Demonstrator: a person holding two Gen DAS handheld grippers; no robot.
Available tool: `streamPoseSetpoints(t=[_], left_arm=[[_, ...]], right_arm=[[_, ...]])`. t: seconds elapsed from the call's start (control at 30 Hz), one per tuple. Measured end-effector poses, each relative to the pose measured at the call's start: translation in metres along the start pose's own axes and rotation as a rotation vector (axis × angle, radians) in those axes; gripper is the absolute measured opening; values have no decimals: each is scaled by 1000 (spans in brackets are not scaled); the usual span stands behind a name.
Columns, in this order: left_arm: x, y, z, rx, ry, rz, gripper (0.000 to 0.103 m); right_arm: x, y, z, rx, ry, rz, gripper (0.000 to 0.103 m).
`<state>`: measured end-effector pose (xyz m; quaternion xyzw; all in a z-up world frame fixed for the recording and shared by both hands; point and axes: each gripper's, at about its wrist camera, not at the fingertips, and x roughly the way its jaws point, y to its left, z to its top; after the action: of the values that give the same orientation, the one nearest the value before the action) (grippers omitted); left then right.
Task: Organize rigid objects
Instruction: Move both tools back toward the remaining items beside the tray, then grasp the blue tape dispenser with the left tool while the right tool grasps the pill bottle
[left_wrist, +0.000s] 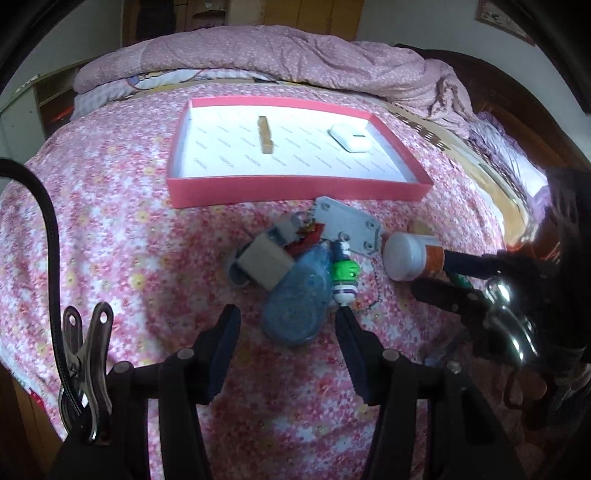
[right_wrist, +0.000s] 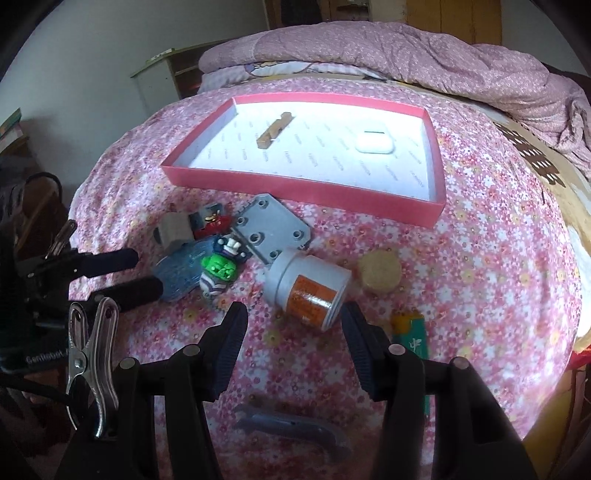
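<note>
Hovering over the clutter with both tools empty: left gripper (left_wrist: 286, 332) has its jaws apart straddling the blue tape dispenser (left_wrist: 295, 295), right gripper (right_wrist: 295, 325) has its jaws apart either side of the white pill bottle (right_wrist: 308, 290), neither pad touching yet as far as I can tell. Taking the bottle as landmark: it lies on its side on the floral bedspread (right_wrist: 480, 258), cap toward the pile, orange label up. My read: rigid, light, smooth plastic and round, so it will roll or squirt out if pinched off-centre; clamp across the labelled barrel mid-length, not on the cap step. Nearer than the bottle, a grey curved tool (right_wrist: 291, 432) and, off to the right, a green lighter (right_wrist: 415, 341). Just right of the bottle, a round cork disc (right_wrist: 380, 273). Left of the bottle: the green-and-white toy figure (right_wrist: 218, 275), then the dispenser, also hard and slick, best taken across its flat sides. Just beyond the bottle, a grey perforated plate (right_wrist: 269, 229), thin and flat, awkward to get under. Further back, the pink tray (right_wrist: 295, 186), already holding a wooden stick (right_wrist: 275, 129) and a white earbud case (right_wrist: 373, 142).
</note>
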<state>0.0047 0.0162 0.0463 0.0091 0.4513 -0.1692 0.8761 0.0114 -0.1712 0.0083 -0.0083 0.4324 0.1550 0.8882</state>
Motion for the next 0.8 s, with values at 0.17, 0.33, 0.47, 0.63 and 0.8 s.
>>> streamPoseSetpoints(t=[0.17, 0.33, 0.47, 0.63, 0.8], left_arm=[[13, -4, 0, 24, 20, -7, 56], [28, -8, 2, 38, 18, 64, 56], [32, -17, 3, 72, -12, 129, 56], [29, -17, 0, 59, -25, 112, 44], [18, -13, -8, 42, 3, 91, 44]], right_arm=[[6, -3, 1, 13, 10, 3, 54], [11, -5, 1, 28, 23, 13, 54], [15, -8, 1, 48, 28, 30, 54], [17, -12, 0, 79, 26, 55, 54], [16, -15, -3, 97, 30, 83, 54]])
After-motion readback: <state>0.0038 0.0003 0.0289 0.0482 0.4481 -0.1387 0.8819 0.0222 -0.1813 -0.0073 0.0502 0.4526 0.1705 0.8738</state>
